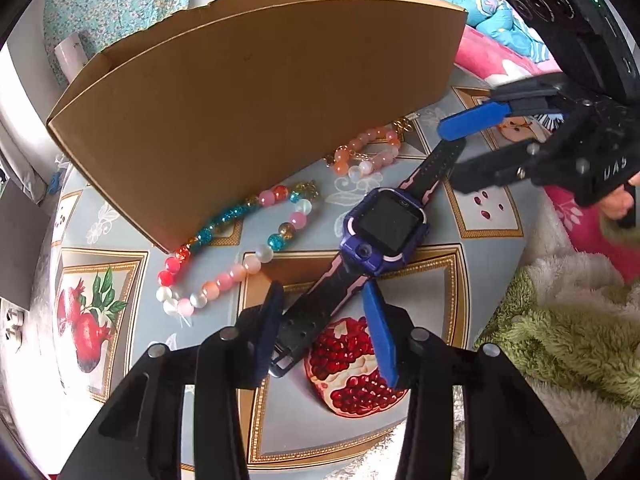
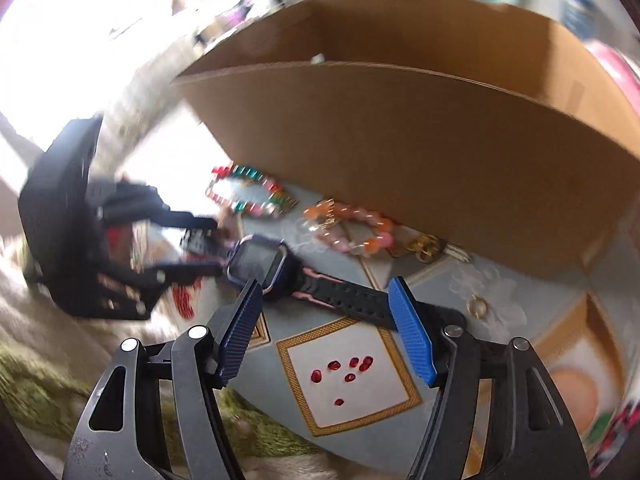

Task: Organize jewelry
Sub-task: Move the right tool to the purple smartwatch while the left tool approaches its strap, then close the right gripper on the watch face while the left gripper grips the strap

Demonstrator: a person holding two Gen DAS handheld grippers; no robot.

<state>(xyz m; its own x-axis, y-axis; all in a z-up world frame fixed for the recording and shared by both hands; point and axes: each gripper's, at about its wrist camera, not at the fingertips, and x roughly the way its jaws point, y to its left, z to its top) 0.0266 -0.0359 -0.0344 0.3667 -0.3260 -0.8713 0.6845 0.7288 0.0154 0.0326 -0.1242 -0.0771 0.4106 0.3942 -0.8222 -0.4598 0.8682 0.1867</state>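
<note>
1. Our left gripper (image 1: 326,312) straddles the lower strap of the watch (image 1: 382,224); its jaws stand apart, with no visible pad contact on the strap.
2. Our right gripper (image 2: 326,316) sits at the far strap end, jaws wide apart and holding nothing.
3. The watch lies flat on the patterned tablecloth (image 1: 492,208), just in front of the cardboard box (image 1: 256,92).
4. Risk: we judge that closing on the thin strap alone could let the heavy watch body swing or slip out during a lift.
5. Risk: both grippers crowd one item; a collision or tug between them seems possible.
6. Appearance: purple square case, dark screen, black strap with pink lines.
7. Nearby: a multicoloured bead bracelet (image 1: 240,248) and an orange-pink bracelet (image 1: 366,152) lie against the box wall.
</note>
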